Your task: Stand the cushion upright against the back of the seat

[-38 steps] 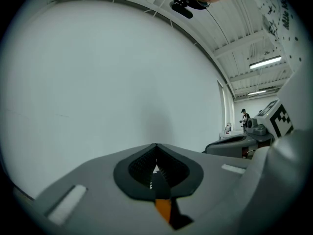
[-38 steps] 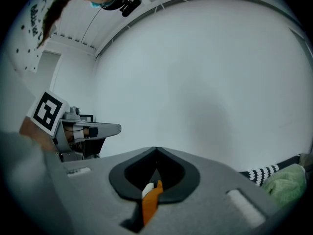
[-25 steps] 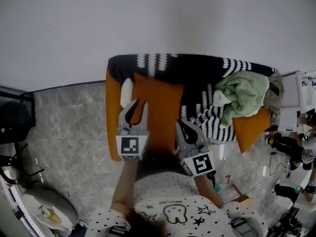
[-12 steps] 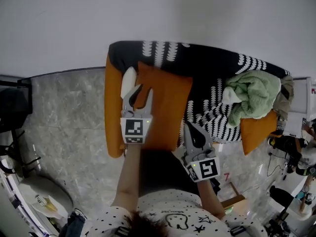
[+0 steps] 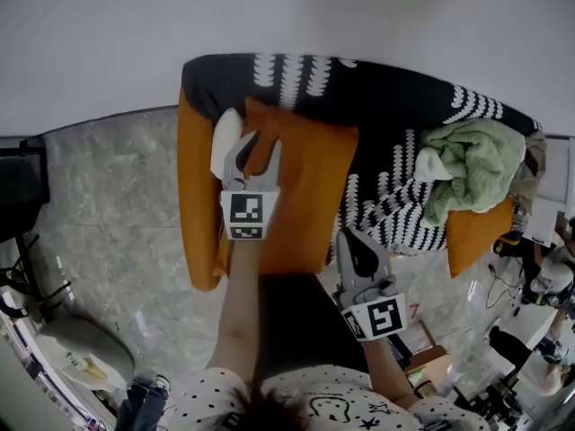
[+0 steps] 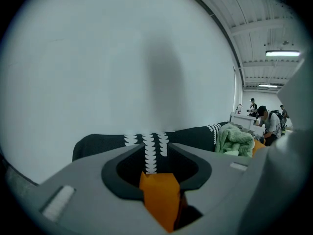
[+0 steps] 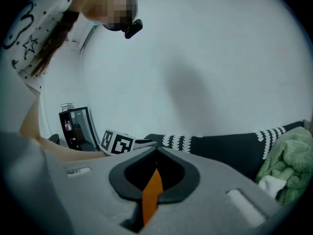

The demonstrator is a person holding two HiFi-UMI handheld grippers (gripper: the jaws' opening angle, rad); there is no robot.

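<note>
- Orange square fabric cushion (image 5: 305, 187) sits at the left end of the sofa, with its far edge up at the black fabric backrest with white scallop print (image 5: 395, 106) and its near edge at the seat front; from the head view I cannot tell how steeply it leans
- Left gripper (image 5: 258, 146) is at the cushion's top left corner. Its jaws have just been opening and stand spread; the left gripper view shows a fold of orange fabric between them with a dark gap on one side, so I read it as loose, not pinched
- Right gripper (image 5: 352, 241) is at the lower right corner, jaws pressed together on a thin sliver of the orange cover. I judge this hold is there to stop the bottom edge sliding forward while the top rests on the backrest
- Diagonal corners: one hand steers the top and the other anchors the base, which seems the reason for the placement
- Small white pillow (image 5: 225, 142) lies just beside the cushion's left edge, against the orange sofa arm (image 5: 193, 205); it may hinder a flush fit there
- Crumpled green blanket (image 5: 472, 164) and a second orange cushion (image 5: 472, 232) lie at the right end, well apart
- Judgement: placement nearly done, right hold not yet let go
</note>
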